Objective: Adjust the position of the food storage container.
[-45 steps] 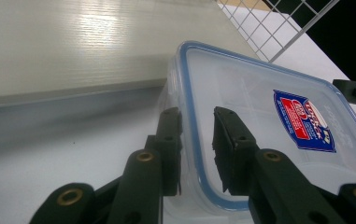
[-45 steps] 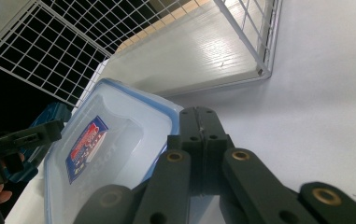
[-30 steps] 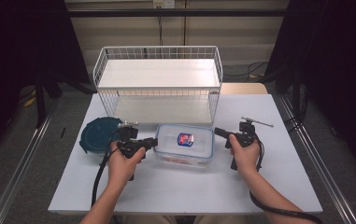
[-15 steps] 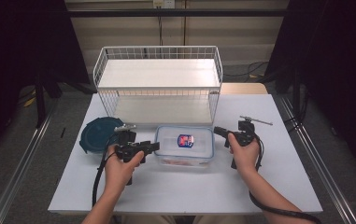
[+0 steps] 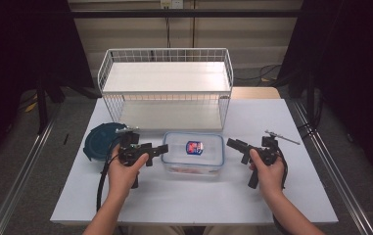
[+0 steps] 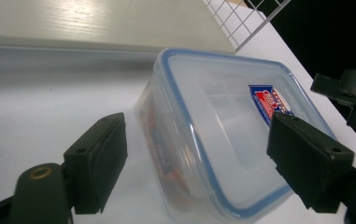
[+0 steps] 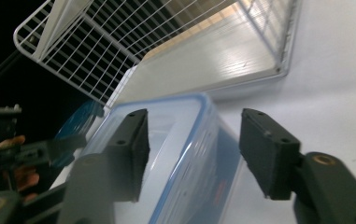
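A clear lidless plastic container [image 5: 193, 153] with a blue rim and a red-and-blue label stands mid-table. My left gripper [image 5: 163, 148] is open at its left end, and in the left gripper view its jaws straddle the container's [image 6: 222, 135] near wall without touching. My right gripper [image 5: 229, 142] is open just off the container's right end. In the right gripper view the container's [image 7: 175, 158] corner lies between the spread jaws, and the left gripper [image 7: 7, 140] shows beyond.
A round dark blue lid [image 5: 101, 139] lies on the table left of the left hand. A white wire shelf rack [image 5: 167, 88] stands behind the container. The white table [image 5: 198, 196] has bare room in front and at the right.
The left gripper has moved right up to the container's left end. The right gripper has crept a little closer to its right end. The container has not moved.
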{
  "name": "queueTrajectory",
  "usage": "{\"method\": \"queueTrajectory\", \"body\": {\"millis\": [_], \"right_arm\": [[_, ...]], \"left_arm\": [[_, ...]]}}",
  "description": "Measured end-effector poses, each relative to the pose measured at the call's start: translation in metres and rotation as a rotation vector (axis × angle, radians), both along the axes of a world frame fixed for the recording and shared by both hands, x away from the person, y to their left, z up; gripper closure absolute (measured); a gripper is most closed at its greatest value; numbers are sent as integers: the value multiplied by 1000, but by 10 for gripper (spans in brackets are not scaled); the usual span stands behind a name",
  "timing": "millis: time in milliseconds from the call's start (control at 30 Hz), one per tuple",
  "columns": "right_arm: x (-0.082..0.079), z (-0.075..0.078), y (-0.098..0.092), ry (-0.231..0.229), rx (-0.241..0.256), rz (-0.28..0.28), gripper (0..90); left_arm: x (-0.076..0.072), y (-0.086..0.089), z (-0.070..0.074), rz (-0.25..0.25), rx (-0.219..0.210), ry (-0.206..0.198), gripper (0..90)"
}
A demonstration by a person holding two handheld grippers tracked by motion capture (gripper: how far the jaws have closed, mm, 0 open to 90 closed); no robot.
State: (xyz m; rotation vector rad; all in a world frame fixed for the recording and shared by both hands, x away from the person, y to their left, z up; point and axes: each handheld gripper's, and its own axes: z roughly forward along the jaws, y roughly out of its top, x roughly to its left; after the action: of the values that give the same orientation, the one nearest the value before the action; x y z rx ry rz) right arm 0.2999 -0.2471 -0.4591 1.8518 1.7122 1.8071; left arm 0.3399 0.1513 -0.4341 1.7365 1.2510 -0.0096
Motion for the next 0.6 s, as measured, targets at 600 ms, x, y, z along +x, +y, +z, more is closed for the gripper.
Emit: {"method": "queueTrajectory", "body": {"millis": [600], "right_arm": [[-6, -24, 18, 59, 49, 11, 391]], "left_arm": [[9, -15, -18, 22, -19, 17, 185]]}}
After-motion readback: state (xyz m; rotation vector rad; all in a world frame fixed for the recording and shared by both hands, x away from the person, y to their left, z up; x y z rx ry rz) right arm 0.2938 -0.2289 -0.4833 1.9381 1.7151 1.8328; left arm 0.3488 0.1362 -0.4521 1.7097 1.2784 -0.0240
